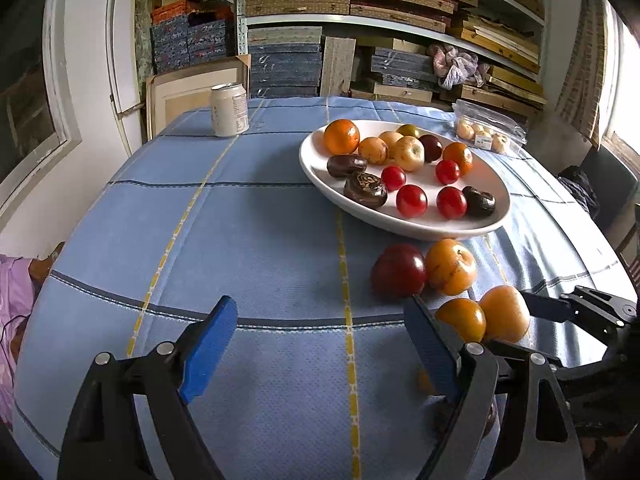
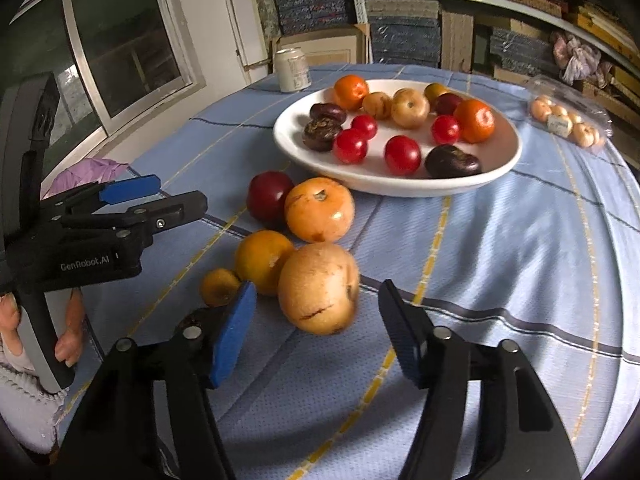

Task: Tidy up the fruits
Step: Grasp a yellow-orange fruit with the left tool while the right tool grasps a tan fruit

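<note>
A white oval plate [image 1: 320,168] [image 2: 288,144] holds several fruits: oranges, red cherry tomatoes, dark plums and pale yellow fruits. On the blue cloth in front of it lie a dark red plum [image 1: 398,270] [image 2: 269,196], an orange fruit [image 1: 451,266] [image 2: 320,209], a smaller orange one [image 1: 461,318] [image 2: 262,260], a tan fruit [image 1: 505,312] [image 2: 319,286] and a small yellow one [image 2: 219,287]. My right gripper [image 2: 318,326] is open, its jaws standing either side of the tan fruit without touching it. My left gripper [image 1: 320,340] is open and empty over bare cloth, left of the loose fruits.
A white drink can [image 1: 229,109] [image 2: 293,69] stands at the table's far left. A clear packet of small pale fruits [image 1: 486,130] [image 2: 568,120] lies at the far right. Shelves of stacked boxes stand behind the table. A window is on the left.
</note>
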